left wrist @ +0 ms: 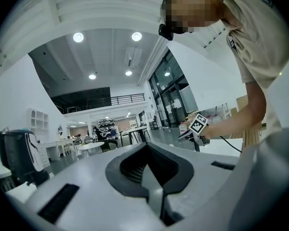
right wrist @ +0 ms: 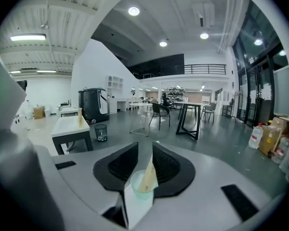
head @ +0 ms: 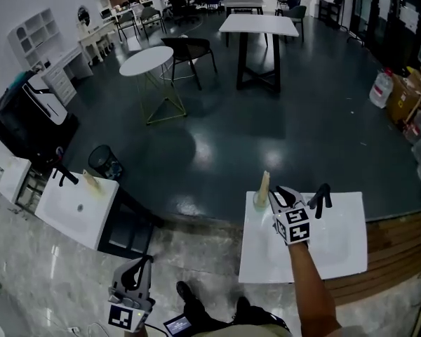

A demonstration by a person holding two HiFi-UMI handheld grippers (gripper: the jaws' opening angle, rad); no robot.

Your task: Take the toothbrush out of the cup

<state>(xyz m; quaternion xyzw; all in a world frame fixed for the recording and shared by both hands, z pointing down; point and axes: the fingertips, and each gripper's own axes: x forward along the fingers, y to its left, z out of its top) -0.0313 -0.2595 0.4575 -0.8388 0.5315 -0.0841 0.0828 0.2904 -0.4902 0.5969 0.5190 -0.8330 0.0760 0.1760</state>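
A pale green cup [head: 259,201] stands at the far left corner of a white washbasin [head: 340,248], with a toothbrush [head: 264,185] in a beige wrapper sticking up out of it. My right gripper [head: 283,196] hovers just right of the cup, its jaws apart. In the right gripper view the cup [right wrist: 143,186] and toothbrush [right wrist: 149,172] show in the gap ahead of the open right gripper [right wrist: 143,163], untouched by the pads. My left gripper [head: 135,274] hangs low at the left over the marble floor, shut and empty, as the left gripper view confirms [left wrist: 145,171].
A black tap [head: 321,196] rises at the basin's back edge, just right of my right gripper. A second basin [head: 76,210] with its own tap [head: 63,176] stands to the left, beside a bin [head: 105,162]. Tables and a chair [head: 189,51] stand farther off.
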